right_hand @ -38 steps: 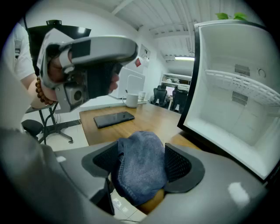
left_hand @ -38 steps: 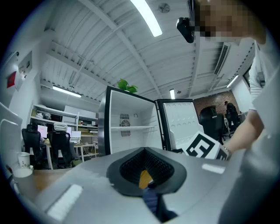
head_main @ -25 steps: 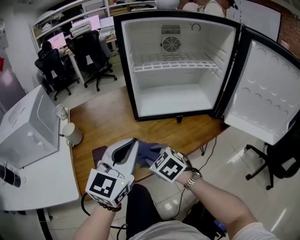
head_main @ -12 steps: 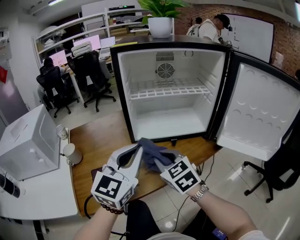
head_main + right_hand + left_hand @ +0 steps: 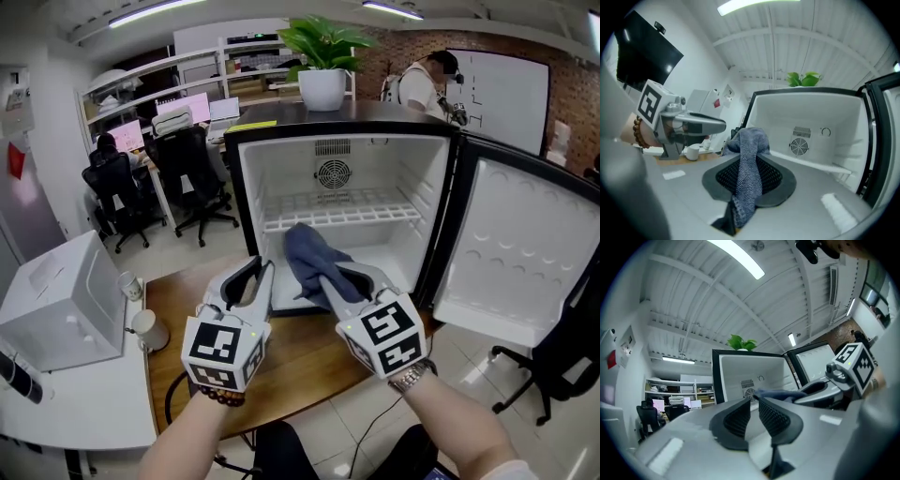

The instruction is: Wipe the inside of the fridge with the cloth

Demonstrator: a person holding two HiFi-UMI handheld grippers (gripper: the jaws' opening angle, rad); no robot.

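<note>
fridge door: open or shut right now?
Open. The fridge door is swung out to the right, exposing the wire shelf and rear fan inside.

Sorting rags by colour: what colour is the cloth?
The cloth is blue-grey, finely speckled; clearest in the right gripper view.

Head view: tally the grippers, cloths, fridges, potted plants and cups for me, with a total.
Grippers: 2, left gripper and right gripper
Cloth: 1
Fridge: 1
Potted plant: 1
Cups: 2
Total: 7
</note>
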